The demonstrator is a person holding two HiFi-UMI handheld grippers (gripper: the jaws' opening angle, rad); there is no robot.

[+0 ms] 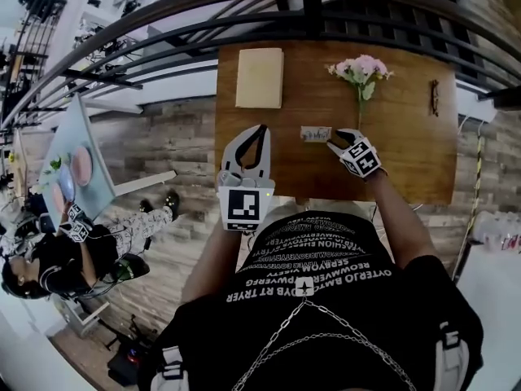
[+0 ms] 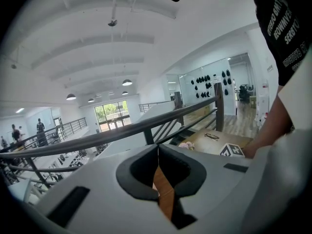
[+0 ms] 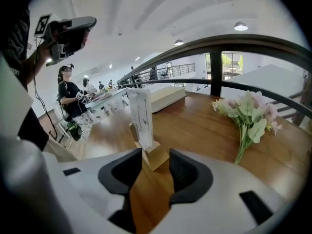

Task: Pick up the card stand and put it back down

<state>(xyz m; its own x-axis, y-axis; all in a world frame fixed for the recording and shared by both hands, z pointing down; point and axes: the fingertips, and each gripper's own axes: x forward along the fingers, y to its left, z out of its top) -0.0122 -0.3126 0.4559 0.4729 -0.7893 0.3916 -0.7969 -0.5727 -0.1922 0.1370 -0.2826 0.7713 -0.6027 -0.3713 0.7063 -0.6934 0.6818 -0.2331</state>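
- Wood table [image 1: 407, 153] fills upper centre of head view; card stand [image 1: 316, 133] sits on it near mid-frame, just below centre of the top
- Stand = small wood block base w/ pale card upright in it; in head view its long axis runs left-right across frame
- In right gripper view the stand [image 3: 144, 126] is seen nearly end-on: card vertical, long axis running away from the cam, base flat on the wood
- Right gripper [image 3: 155, 160] angled down at the stand from its right end [image 1: 332, 143]; jaws apart, near end of the base sits in the mouth between the tips, pads don't look pressed on it
- Left gripper [image 1: 259, 130] at lower left of the stand, apart from it; tips together [image 2: 157, 152], nothing b/w them
- Pink flowers [image 1: 358, 70] lie upper right of the stand, stems toward it; also right of frame in right gripper view [image 3: 248, 113]
- Tan pad [image 1: 260, 77] lies flat at upper left of the table
- Dark railing [image 1: 244, 15] curves past the far edge
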